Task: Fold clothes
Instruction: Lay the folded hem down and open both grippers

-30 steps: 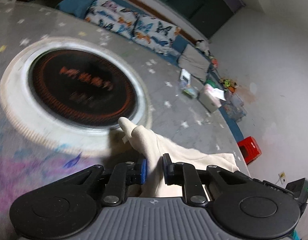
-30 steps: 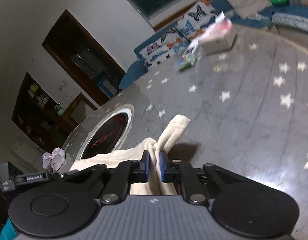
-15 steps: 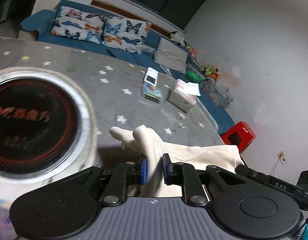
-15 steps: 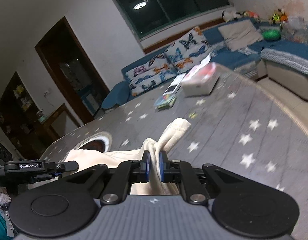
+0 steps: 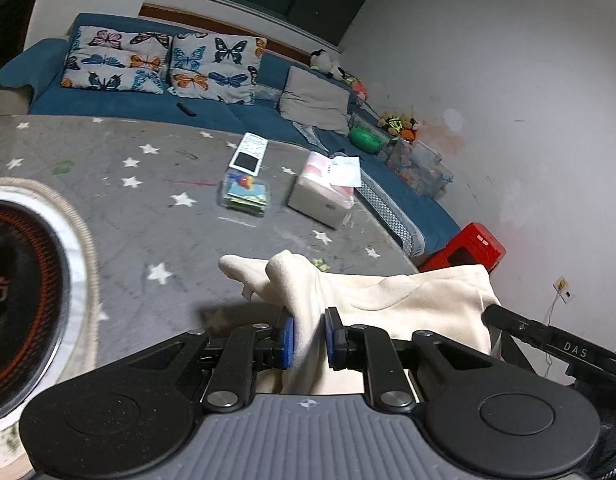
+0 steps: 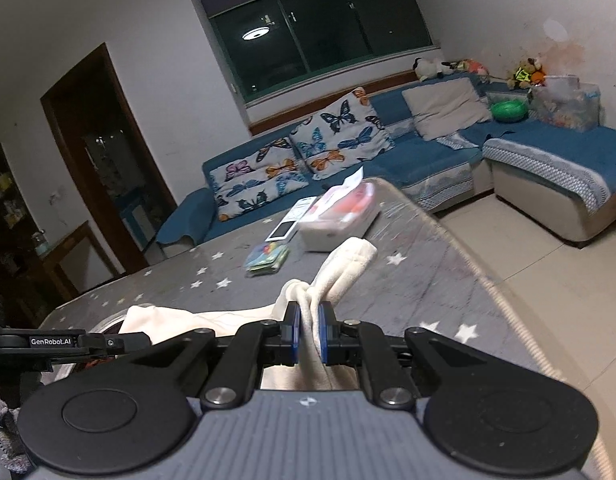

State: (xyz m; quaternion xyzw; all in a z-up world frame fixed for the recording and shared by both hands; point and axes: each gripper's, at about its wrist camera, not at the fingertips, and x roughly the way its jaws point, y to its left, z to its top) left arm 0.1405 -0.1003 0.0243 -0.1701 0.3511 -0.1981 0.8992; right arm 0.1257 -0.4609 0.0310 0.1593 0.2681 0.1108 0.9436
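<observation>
A cream fleece garment [image 5: 388, 300] hangs between both grippers above the grey star-patterned table [image 5: 155, 200]. My left gripper [image 5: 306, 338] is shut on a bunched edge of it, a cuff-like end sticking out ahead of the blue pads. The cloth stretches right toward the other gripper's black arm [image 5: 548, 344]. In the right wrist view my right gripper [image 6: 309, 334] is shut on another bunched edge of the garment [image 6: 340, 268], whose end pokes forward. The rest of the cloth runs left toward the left gripper's arm [image 6: 67, 342]. What hangs below the jaws is hidden.
On the table lie a white tissue box [image 5: 324, 192], a pack of colourful cards [image 5: 245, 194], a white booklet [image 5: 249, 154] and a round induction hob [image 5: 23, 292] at left. A blue sofa [image 6: 388, 160] with butterfly cushions wraps behind. A red stool [image 5: 468, 248] stands by the table's right edge.
Both grippers have risen and swung with the garment still held. In the left view the hob slid off to the left; in the right view the table dropped and the room came level.
</observation>
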